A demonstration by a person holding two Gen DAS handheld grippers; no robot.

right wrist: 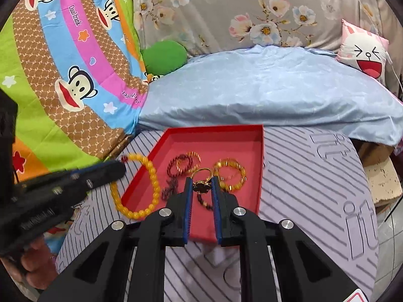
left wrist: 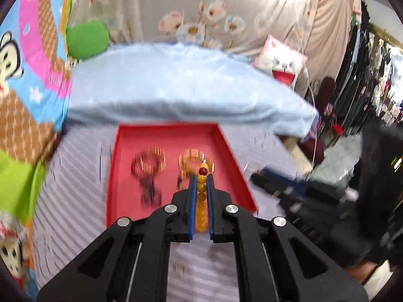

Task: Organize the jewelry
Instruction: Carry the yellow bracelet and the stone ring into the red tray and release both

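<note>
1. The quilt (right wrist: 63, 58), striped in bright colours with monkey faces, lay heaped along the left edge of the striped surface (right wrist: 314, 176).
2. The left gripper (left wrist: 201, 176) had its jaws clenched on the yellow beads (right wrist: 148, 176); in the left wrist view the strand ran between the blue pads (left wrist: 192, 201), with a dark red bead at the tips.
3. In the right wrist view those beads hung in a loop from the left gripper (right wrist: 118, 167), draped over the left wall of the red tray (right wrist: 214, 129), part of the loop inside the tray and part outside it on the surface.
4. Inside the tray, near its left side, lay a dark red bracelet (right wrist: 176, 166) with a thin gold one across it.
5. The right gripper (right wrist: 202, 181) stood over the tray's middle, jaws a little apart around a gold ring and dark chain (right wrist: 201, 186); I could not tell whether the pads touched them.
6. Just right of it lay a gold bead bracelet (right wrist: 230, 175), toward the tray's right wall.
7. A blue pillow (right wrist: 264, 90) lay against the tray's far edge.
8. A cat-face cushion (right wrist: 365, 55) sat at the far right, behind the pillow.
</note>
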